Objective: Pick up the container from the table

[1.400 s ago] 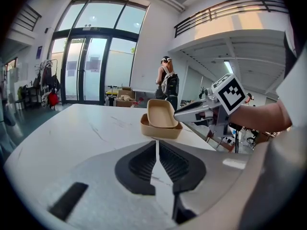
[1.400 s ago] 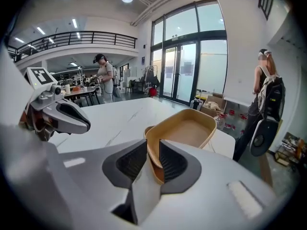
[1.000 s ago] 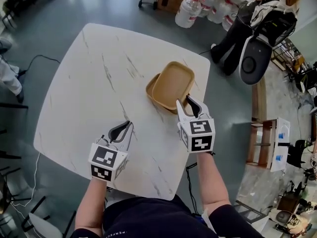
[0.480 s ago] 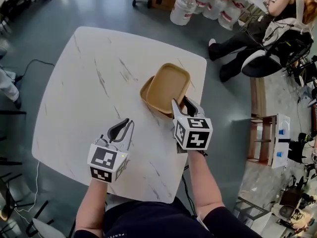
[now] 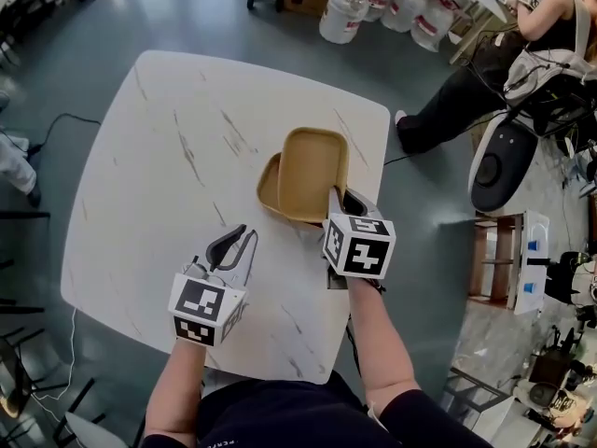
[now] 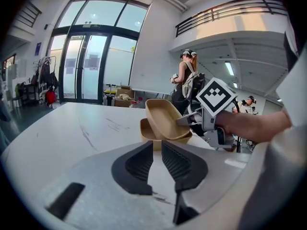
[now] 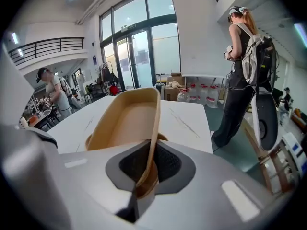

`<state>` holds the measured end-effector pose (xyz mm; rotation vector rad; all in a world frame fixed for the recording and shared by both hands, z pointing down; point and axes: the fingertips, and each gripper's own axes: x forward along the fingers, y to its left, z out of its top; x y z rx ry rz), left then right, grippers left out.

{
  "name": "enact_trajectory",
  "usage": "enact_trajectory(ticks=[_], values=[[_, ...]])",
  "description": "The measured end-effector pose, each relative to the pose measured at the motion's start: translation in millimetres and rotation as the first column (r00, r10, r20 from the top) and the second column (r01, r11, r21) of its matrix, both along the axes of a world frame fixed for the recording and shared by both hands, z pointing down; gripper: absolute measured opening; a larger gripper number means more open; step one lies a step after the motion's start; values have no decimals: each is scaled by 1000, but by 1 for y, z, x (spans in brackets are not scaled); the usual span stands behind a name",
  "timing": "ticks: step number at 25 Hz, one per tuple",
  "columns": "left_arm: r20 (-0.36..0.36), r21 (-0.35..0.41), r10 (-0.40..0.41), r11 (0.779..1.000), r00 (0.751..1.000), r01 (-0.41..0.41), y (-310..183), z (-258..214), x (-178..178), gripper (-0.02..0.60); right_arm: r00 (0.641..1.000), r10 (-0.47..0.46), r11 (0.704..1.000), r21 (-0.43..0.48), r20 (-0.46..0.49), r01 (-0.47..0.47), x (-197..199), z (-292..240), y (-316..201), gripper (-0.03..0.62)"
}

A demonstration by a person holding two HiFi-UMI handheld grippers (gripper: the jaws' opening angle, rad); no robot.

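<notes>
On white marbled table (image 5: 140, 157), tan containers (image 5: 308, 171), grey floor (image 5: 187, 7) around

The desk (image 5: 159, 157) is white with thin grey veins and rounded corners. A tan lower container (image 5: 268, 183) lies flat on it, towards the desk's far right side. A matching upper container (image 5: 311, 171) sits tilted on the lower container, one side raised.

Tall open workshop hall: mezzanine railing (image 6: 225, 11), glazed entrance doors (image 6: 81, 66), water jugs (image 5: 338, 15) on grey floor (image 5: 187, 7).
</notes>
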<state>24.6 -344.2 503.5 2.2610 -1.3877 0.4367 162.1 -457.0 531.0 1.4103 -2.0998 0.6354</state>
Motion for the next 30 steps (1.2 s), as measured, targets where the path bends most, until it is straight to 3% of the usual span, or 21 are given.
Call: enact_trajectory(ticks=[16,30], values=[[-21,33,-5,999,1000,6,7,-13,-11,54,1000,-4,999,44,11,3,-4,-24,14,6],[-38,93,27,995,999,-23,38,-41,-10,54,998,-19,997,74,61,15,2,-56,68,6]])
